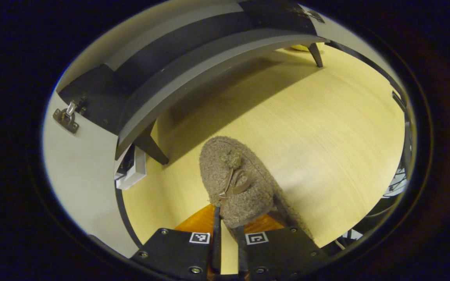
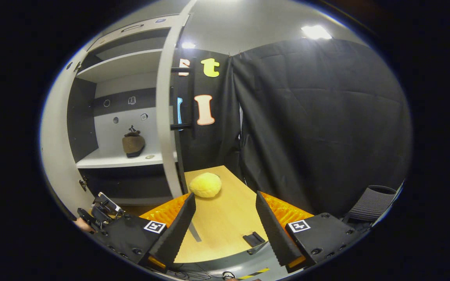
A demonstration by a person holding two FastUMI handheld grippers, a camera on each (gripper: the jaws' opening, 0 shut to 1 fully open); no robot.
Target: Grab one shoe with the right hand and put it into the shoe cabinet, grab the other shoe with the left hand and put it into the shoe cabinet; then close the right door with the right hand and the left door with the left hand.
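In the left gripper view a brown fuzzy shoe (image 1: 234,183) with a small bow sits just above the wooden floor (image 1: 326,128). My left gripper (image 1: 228,238) is shut on its near rim, fingers close together. The shoe cabinet's (image 1: 209,66) grey base and black leg (image 1: 150,146) curve across the top. In the right gripper view the other brown shoe (image 2: 133,144) stands on a white shelf (image 2: 108,160) inside the open shoe cabinet (image 2: 92,101). My right gripper (image 2: 227,222) is open and holds nothing. The left gripper (image 2: 102,212) shows at lower left.
A yellow plush object (image 2: 205,184) lies on the floor beside the cabinet's right door (image 2: 166,117), which stands open with black handle mounts. The left door (image 1: 80,175) with its hinge (image 1: 65,117) stands open. A dark ribbed bin (image 2: 371,203) sits at right.
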